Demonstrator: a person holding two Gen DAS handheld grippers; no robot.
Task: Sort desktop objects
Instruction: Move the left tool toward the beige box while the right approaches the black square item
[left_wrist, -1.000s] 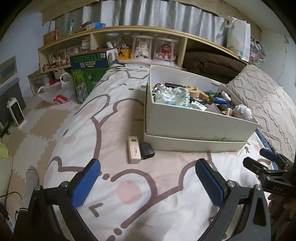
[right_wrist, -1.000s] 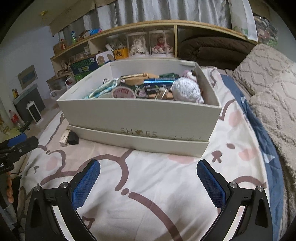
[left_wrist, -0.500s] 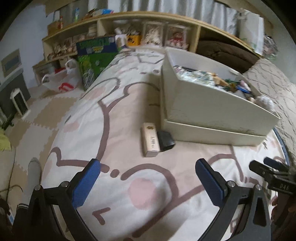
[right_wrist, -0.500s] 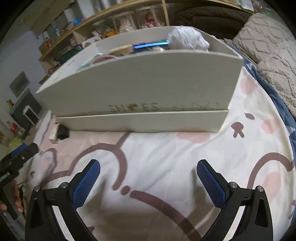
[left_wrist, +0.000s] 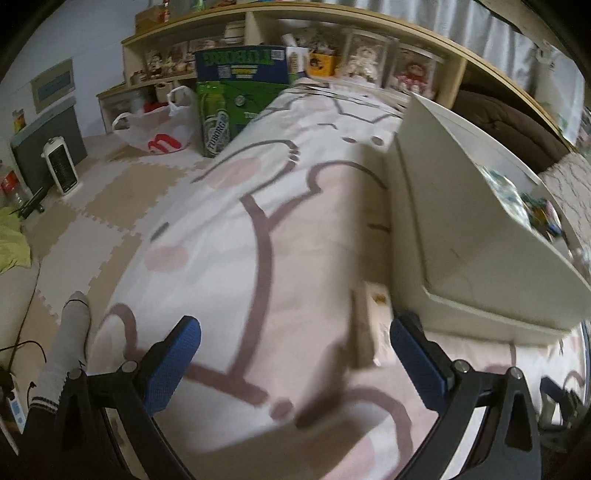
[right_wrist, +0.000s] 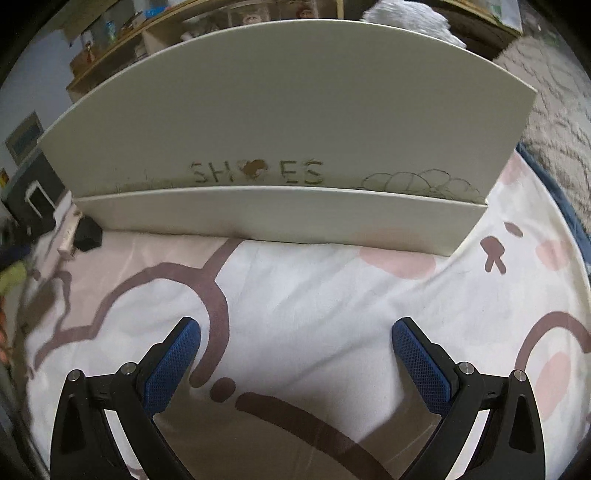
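The small block (left_wrist: 371, 325) is seen lying on the bed just ahead of the spread, empty left tool (left_wrist: 295, 363), toward its right finger, long axis running away, while the spread right tool (right_wrist: 295, 363) is well apart.

The shoe box's (right_wrist: 288, 122) tall front wall hides nearly all its contents in the right wrist view; only a white fluffy ball (right_wrist: 406, 16) peeks over, cut by the top edge. In the left wrist view, motion blur smears the small tan box (left_wrist: 371, 325) beside the shoe box, and the black object next to it is hidden.
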